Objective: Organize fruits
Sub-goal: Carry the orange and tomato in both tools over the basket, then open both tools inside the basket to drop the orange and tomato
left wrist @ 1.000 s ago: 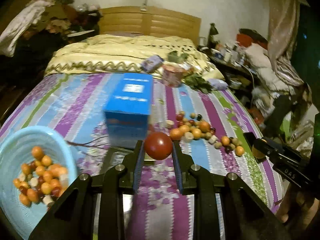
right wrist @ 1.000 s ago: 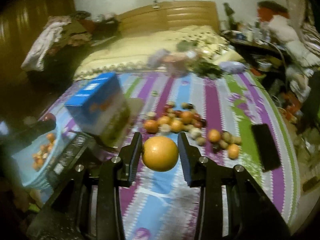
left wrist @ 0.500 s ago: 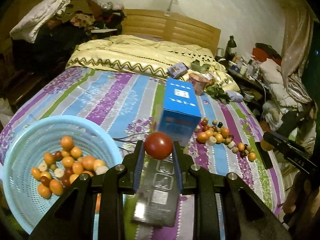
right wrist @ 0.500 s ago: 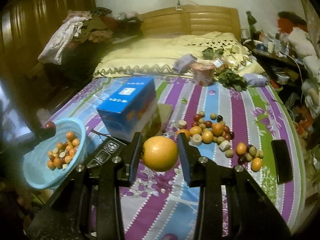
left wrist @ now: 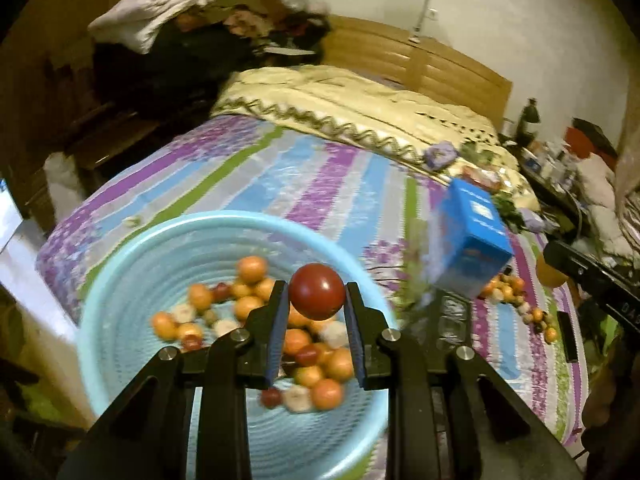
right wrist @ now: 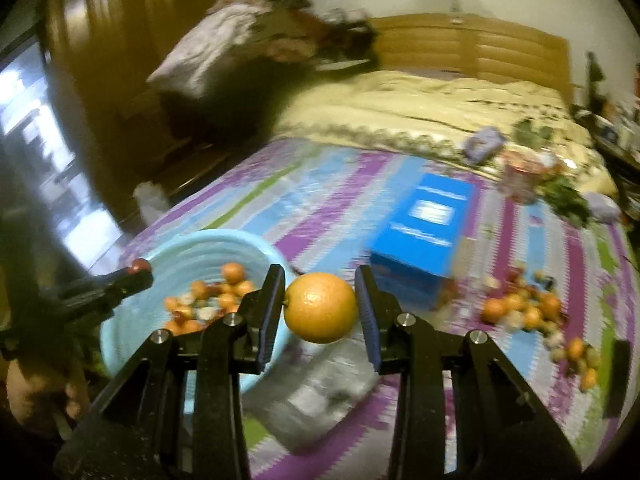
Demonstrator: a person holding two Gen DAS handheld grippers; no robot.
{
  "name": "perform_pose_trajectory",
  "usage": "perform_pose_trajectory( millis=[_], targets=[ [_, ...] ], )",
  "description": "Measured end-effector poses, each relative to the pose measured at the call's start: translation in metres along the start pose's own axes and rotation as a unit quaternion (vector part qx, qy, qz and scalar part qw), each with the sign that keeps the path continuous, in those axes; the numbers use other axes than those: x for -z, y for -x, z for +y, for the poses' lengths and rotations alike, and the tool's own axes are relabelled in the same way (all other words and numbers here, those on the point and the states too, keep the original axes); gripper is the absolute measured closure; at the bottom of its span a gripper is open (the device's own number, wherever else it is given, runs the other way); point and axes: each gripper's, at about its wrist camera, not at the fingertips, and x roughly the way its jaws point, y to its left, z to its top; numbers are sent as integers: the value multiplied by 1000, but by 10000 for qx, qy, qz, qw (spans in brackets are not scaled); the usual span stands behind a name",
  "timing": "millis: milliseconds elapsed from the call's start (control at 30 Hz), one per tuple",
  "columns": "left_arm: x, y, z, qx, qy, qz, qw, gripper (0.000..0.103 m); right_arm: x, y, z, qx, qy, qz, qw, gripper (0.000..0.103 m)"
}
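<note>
My left gripper [left wrist: 316, 298] is shut on a dark red round fruit [left wrist: 317, 296] and hangs over the light blue basket [left wrist: 120, 280], which holds several orange, red and pale fruits [left wrist: 248, 308]. My right gripper [right wrist: 320, 308] is shut on an orange [right wrist: 320, 307], to the right of the basket [right wrist: 224, 242] and above the striped bedspread. A loose heap of small fruits [right wrist: 528, 316] lies on the bed at the right. In the right wrist view the left gripper [right wrist: 138, 270] shows at the basket's left rim with the red fruit at its tip.
A blue box [right wrist: 424, 232] stands on the bed between basket and fruit heap. A clear plastic tray [right wrist: 320, 396] lies below the orange. A black phone [right wrist: 616, 376] rests near the bed's right edge. Clothes [right wrist: 208, 56] pile on furniture behind; clutter [left wrist: 580, 168] crowds the right.
Both grippers have swung left across the bed with their fruits. The basket has come from the left edge to under the left gripper; the box and fruit heap have slid to the right.
</note>
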Motion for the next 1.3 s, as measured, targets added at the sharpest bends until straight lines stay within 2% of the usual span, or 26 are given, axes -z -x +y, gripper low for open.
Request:
perform_pose_trajectory(
  millis=[200, 500, 833, 1000, 1300],
  targets=[
    [-1, 4, 48, -178, 290, 134, 9993, 75, -13, -37, 47, -406, 282, 353, 9982, 66],
    [7, -13, 93, -249, 494, 588, 9967, 75, -17, -85, 88, -640, 567, 1037, 9909, 66],
    [13, -31, 114, -473, 432, 910, 9938, 75, -4, -118, 108, -684, 742, 1746, 9794, 66],
    [17, -39, 121, -601, 355, 1023, 9923, 75, 1, -124, 110, -663, 752, 1894, 9768, 66],
    [22, -46, 121, -586, 321, 1151, 9911, 75, 2, -127, 109, -687, 734, 1944, 9758, 66]
  ],
)
